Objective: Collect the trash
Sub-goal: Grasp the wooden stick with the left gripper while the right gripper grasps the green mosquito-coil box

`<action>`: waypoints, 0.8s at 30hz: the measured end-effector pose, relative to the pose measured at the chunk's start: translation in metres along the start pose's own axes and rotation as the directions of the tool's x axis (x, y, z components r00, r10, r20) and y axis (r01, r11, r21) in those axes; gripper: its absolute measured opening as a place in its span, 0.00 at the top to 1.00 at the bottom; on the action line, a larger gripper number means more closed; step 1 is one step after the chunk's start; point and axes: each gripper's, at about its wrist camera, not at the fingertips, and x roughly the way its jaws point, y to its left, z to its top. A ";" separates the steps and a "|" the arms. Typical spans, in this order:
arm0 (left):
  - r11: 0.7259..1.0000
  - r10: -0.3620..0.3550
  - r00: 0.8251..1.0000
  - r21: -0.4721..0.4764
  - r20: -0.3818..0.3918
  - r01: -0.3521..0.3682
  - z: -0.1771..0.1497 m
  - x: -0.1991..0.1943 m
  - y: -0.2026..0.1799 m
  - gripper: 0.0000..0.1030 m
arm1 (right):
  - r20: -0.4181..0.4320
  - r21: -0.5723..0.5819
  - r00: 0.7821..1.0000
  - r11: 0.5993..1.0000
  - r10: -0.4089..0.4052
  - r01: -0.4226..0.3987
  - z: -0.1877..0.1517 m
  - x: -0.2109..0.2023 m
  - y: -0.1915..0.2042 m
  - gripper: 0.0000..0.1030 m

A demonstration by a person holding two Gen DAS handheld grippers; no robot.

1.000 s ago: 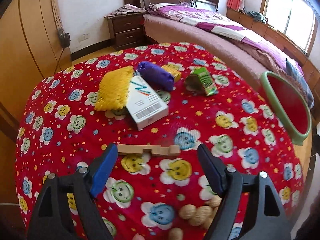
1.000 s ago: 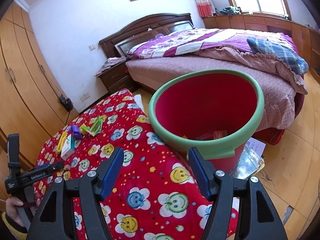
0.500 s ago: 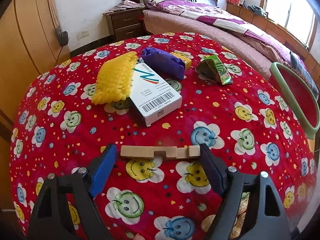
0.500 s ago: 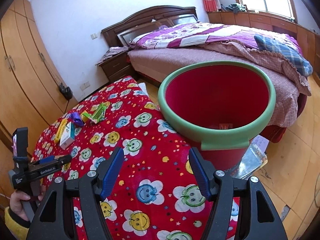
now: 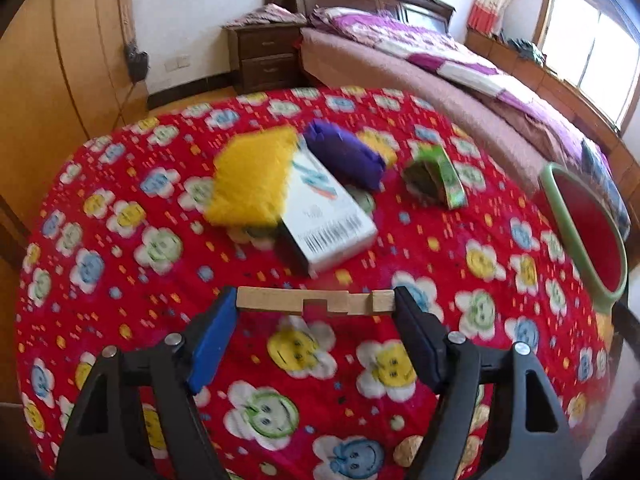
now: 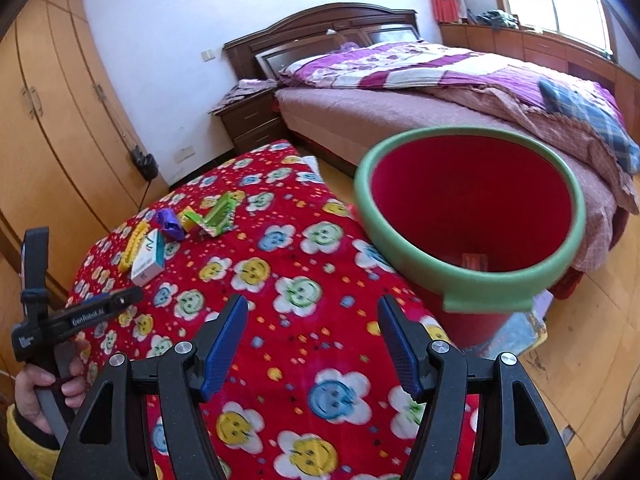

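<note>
We log left tongs [image 5: 316,316] closing on the wooden strip [image 5: 314,303] (ends touching both pads); right tongs [image 6: 312,344] apart, bin [image 6: 468,276] at two o'clock.

bright window [image 6: 560,4] daylight, fisheye-bent edges, motion blur across both views.

Left gripper [image 5: 316,316] with black triangular-cutout arms, blue ribbed pads on its jaws, round silver screws at the pivots, right gripper [image 6: 312,340] of the same build, white lettering on the black body, yellow sleeve [image 6: 28,444] with dark cuff
</note>
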 end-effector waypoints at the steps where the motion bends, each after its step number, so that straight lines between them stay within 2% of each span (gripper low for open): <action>1: 1.000 0.014 1.000 -0.004 0.015 -0.014 0.006 -0.003 0.002 0.25 | -0.002 -0.003 1.000 1.000 0.005 -0.005 0.002 0.002 0.002 0.33; 6: 0.997 0.058 0.996 -0.054 0.061 -0.055 0.029 -0.006 0.015 0.25 | -0.023 -0.035 0.999 0.998 0.047 -0.048 0.018 0.019 0.021 0.33; 11: 0.991 0.076 0.995 -0.114 0.061 -0.068 0.043 0.003 0.028 0.25 | -0.066 -0.076 0.995 0.994 0.077 -0.082 0.033 0.046 0.045 0.33; 19: 0.980 0.102 0.994 -0.179 0.051 -0.091 0.043 0.020 0.047 0.25 | -0.118 -0.167 0.991 0.983 0.056 -0.076 0.054 0.100 0.082 0.33; 24: 0.969 0.100 0.994 -0.231 0.052 -0.085 0.039 0.028 0.059 0.25 | -0.167 -0.212 0.983 0.971 0.074 -0.109 0.058 0.132 0.100 0.33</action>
